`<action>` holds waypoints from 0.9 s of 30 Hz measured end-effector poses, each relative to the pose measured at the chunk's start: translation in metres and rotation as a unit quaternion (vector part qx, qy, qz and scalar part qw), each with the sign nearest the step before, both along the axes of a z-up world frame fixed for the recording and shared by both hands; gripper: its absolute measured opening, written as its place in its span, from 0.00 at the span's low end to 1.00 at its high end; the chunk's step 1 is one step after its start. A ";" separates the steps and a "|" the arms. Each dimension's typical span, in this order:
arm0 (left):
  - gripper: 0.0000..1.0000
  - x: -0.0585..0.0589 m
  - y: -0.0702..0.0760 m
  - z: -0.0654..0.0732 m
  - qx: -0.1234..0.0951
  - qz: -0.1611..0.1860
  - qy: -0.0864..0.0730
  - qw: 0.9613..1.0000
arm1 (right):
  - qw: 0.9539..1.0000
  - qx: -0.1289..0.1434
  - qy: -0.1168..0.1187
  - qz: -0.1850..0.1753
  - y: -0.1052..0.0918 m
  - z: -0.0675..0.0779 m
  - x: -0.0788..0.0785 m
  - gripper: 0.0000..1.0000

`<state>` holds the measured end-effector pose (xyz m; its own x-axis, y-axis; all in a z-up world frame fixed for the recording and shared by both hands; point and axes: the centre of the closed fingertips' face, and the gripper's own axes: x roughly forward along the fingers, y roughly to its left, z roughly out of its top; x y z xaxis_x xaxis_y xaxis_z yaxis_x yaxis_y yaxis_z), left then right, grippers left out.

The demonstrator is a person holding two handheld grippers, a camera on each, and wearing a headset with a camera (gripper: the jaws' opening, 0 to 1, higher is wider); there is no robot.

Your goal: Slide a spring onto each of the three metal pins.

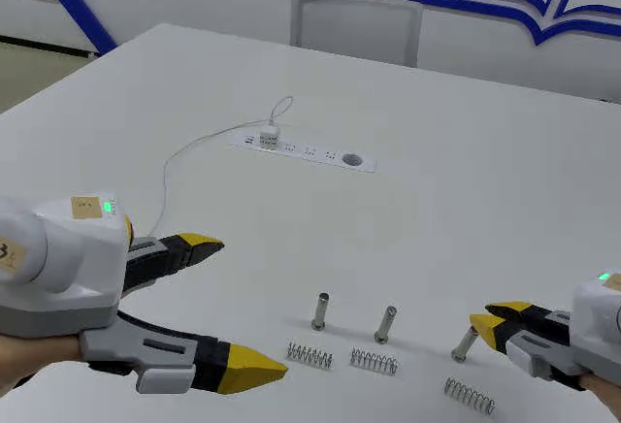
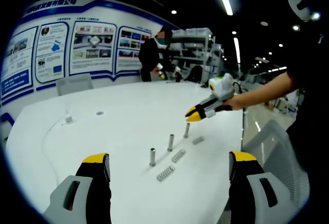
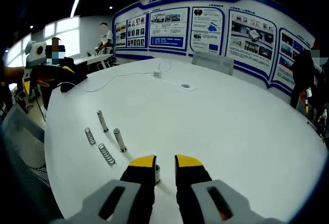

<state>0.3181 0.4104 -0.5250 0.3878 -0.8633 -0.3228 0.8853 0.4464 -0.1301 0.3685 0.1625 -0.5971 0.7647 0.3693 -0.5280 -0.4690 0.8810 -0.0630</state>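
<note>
Three pins point(image 1: 386, 324) upright in row on tabletop point(image 1: 437, 200), springs point(image 1: 374, 361) lying just beside. Springs likely light, squashy, apt to roll, so pinch gently near coil end. Left tool point(image 1: 250, 307) jaws wide apart. Right tool point(image 1: 488, 323) jaws nearly together at end pin point(image 1: 464, 342) — grip unclear.

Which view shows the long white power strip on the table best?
The head view: the white power strip lies unobstructed, full length visible. The right gripper view shows it smaller; the left gripper view, a faint distant sliver.

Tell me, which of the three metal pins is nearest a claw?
The rightmost pin, at the right claw's yellow tips; the middle pin and left pin stand clear of it.
</note>
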 end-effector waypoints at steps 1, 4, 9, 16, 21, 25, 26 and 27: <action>0.99 0.000 0.000 0.000 0.000 0.000 0.000 1.000 | 1.000 0.001 -0.001 0.001 -0.001 0.000 -0.001 0.15; 0.99 0.001 -0.002 0.000 -0.001 0.000 0.000 1.000 | 1.000 0.002 0.003 0.006 -0.002 -0.003 -0.007 0.15; 0.99 0.001 -0.003 -0.002 0.000 -0.002 0.001 1.000 | 1.000 -0.003 0.015 0.024 0.000 -0.014 -0.024 0.16; 0.99 0.001 -0.001 -0.004 0.000 0.002 0.006 1.000 | 0.998 0.013 0.040 0.043 0.005 -0.032 -0.045 0.17; 0.98 -0.001 0.001 -0.007 -0.002 0.004 0.012 1.000 | 0.996 0.019 0.061 0.069 0.011 -0.043 -0.056 0.18; 0.98 -0.002 0.001 -0.008 -0.003 0.007 0.017 1.000 | 0.994 0.014 0.076 0.080 0.011 -0.054 -0.060 0.19; 0.98 -0.002 0.001 -0.009 -0.002 0.007 0.018 1.000 | 0.994 0.013 0.078 0.079 0.010 -0.055 -0.060 0.19; 0.98 -0.003 0.001 -0.009 -0.002 0.006 0.020 1.000 | 0.994 0.015 0.080 0.078 0.009 -0.057 -0.060 0.19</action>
